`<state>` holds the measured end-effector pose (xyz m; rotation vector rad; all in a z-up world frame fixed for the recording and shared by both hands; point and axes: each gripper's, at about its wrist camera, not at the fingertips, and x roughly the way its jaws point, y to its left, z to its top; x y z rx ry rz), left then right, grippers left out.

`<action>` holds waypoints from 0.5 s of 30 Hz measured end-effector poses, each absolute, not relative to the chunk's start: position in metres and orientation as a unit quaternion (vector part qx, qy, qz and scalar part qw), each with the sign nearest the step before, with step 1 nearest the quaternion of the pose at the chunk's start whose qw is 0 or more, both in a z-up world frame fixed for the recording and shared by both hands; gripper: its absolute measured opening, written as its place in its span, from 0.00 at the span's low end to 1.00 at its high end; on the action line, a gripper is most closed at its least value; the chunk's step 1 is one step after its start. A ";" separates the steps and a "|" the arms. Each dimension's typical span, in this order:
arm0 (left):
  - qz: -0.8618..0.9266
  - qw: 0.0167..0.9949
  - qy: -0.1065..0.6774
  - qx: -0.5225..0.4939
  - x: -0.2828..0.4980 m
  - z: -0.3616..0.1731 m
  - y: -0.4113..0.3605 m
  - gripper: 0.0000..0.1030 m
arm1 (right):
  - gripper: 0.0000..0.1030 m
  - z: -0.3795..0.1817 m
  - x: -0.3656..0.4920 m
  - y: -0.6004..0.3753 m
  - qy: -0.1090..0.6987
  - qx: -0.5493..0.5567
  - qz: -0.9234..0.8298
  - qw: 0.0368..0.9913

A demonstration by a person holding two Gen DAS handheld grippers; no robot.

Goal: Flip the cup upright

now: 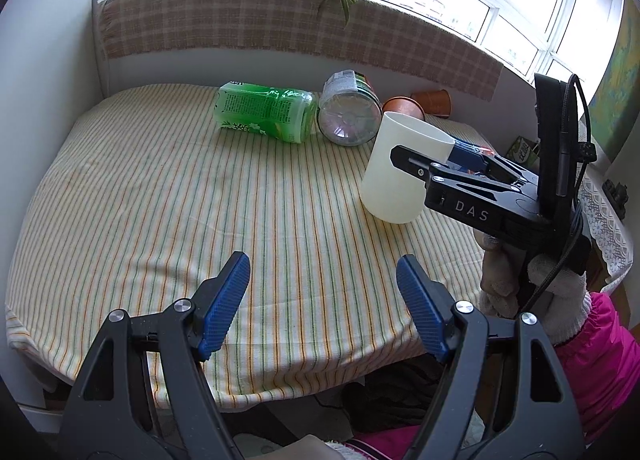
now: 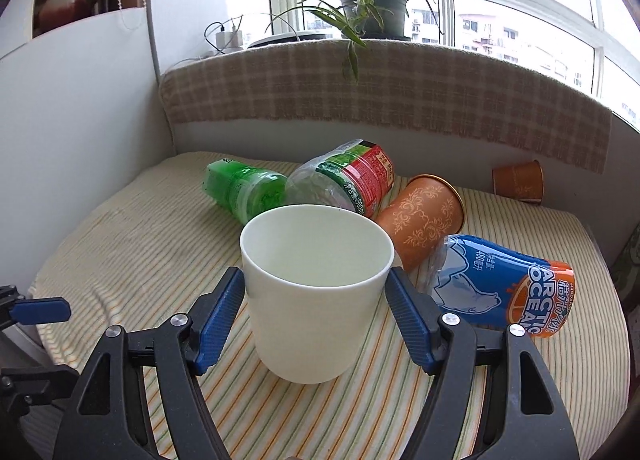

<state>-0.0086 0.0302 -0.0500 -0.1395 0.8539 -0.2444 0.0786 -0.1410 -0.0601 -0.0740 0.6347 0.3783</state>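
Currently my right claw brackets the white cup, one blue pad at each side of the cup wall just below the rim. The pads sit at the wall; whether they press it or only touch it I cannot tell. Cup is mouth-up, leaning slightly, its base at the striped cloth of the bench; contact with the cloth is not certain from either view. In the left wrist view the same cup stands at the right part of the bench, with the right claw reaching to it from the right, held by my gloved right hand.

My left claw is spread wide, with nothing between its blue pads, hovering over the near edge of the bench, well apart from the cup.

Behind the cup, lying on their sides: green bottle, clear bottle with red-green label, orange patterned cup. A blue-orange bottle lies to the right, and a small orange cup farther back near the wall. Potted plant on the windowsill.
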 end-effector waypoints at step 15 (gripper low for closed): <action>-0.118 0.901 0.412 -0.069 -0.009 -0.050 0.031 0.76 | 0.70 -0.061 0.062 -0.132 0.300 -0.061 0.191 0.933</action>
